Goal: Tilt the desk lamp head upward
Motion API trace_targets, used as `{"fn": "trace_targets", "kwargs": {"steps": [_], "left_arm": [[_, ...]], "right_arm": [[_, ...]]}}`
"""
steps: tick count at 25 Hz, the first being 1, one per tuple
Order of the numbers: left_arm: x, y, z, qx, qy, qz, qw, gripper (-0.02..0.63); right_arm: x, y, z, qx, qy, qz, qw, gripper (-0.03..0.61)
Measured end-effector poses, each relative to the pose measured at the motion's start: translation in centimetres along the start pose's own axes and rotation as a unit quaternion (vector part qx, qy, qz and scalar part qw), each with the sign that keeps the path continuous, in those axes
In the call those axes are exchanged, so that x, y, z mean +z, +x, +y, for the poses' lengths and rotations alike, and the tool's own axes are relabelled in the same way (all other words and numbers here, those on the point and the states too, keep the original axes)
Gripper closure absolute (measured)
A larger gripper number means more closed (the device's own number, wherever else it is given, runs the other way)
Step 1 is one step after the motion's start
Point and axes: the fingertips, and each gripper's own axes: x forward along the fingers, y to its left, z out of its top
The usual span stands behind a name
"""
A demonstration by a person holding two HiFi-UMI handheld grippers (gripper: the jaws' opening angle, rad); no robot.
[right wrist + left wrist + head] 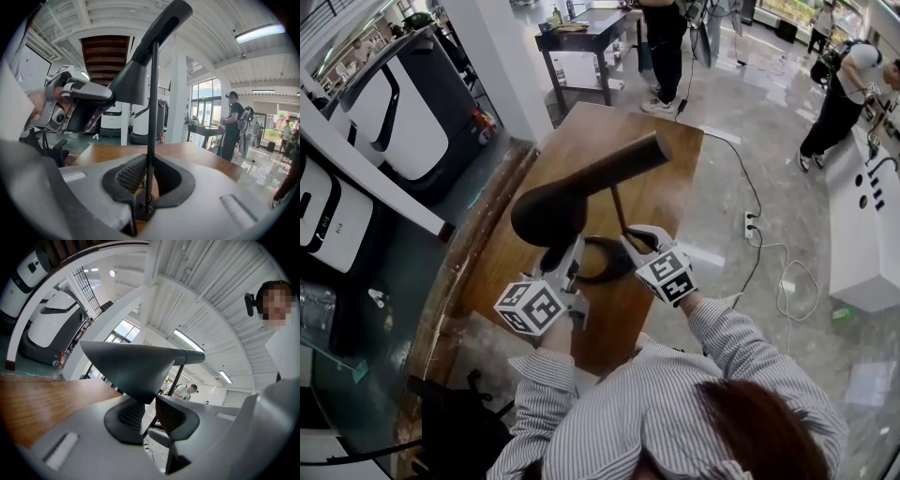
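A dark desk lamp stands on the wooden table (661, 192). Its cone-shaped head (547, 212) hangs low at the left, its arm (623, 161) slopes up to the right, and a thin stem (618, 208) drops to a ring base (602, 272). My left gripper (571, 251) is shut on the lower rim of the lamp head (136, 366), which sits between the pads (131, 414). My right gripper (631, 240) is shut on the lamp stem (151, 136) just above the base; the left gripper (77, 105) shows there under the head.
White machines (394, 112) stand left of the table beyond a white rail. A power strip with cables (750, 225) lies on the floor at right, near a white counter (862, 234). A dark table (581, 36) and standing people are further back.
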Motion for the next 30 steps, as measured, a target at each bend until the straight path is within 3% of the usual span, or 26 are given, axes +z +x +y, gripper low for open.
{"fn": "trace_targets", "kwargs": {"steps": [15, 30], "left_arm": [[5.3, -1.6, 0.9, 0.044, 0.103, -0.002, 0.9937, 0.541], [11.4, -3.0, 0.0, 0.079, 0.211, -0.03, 0.9738, 0.541]], "right_arm": [[0.2, 0.0, -0.1, -0.005, 0.001, -0.012, 1.0, 0.535], [0.3, 0.2, 0.0, -0.01, 0.002, -0.008, 1.0, 0.535]]}}
